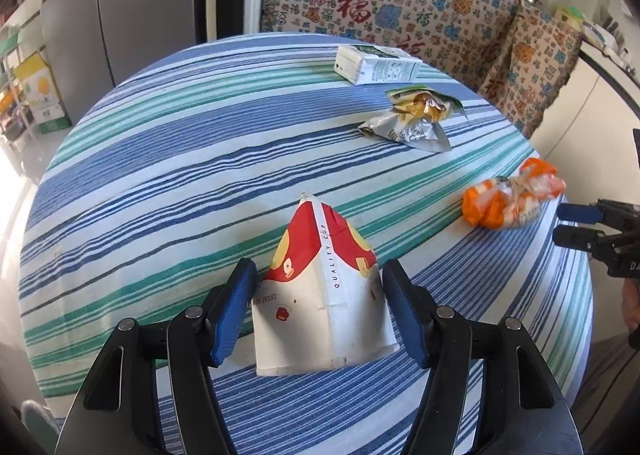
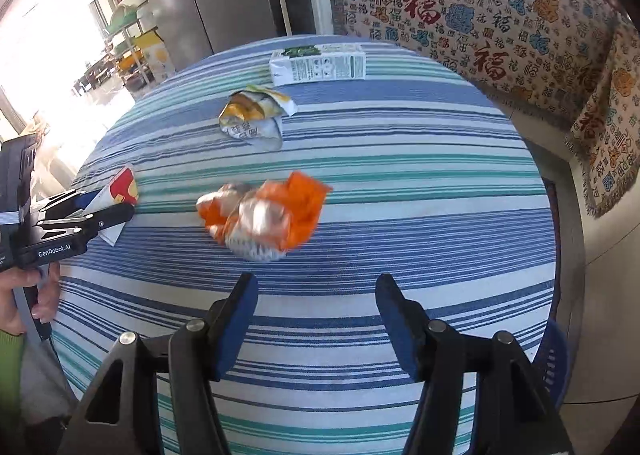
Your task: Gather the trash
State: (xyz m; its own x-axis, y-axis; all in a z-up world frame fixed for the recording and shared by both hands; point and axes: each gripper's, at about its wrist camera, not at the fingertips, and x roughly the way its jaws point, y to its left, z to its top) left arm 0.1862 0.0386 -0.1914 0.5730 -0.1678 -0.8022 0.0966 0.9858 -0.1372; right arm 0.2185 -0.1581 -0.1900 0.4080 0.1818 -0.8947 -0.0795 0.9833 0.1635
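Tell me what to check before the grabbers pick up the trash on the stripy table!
1. Left hand-held gripper open: ok, both fingers stand apart.
2. Flattened paper cup between its fingers: ok, it lies in the gap, though touch cannot be told.
3. Right hand-held gripper open: ok, nothing between the fingers.
4. Orange wrapper lined up with the right one: ok, it lies ahead of the gap, not yet inside.
5. Snack bag and milk carton out of the way: ok, both lie farther back on the table.
6. Trash bin ready: cannot tell, none shows.
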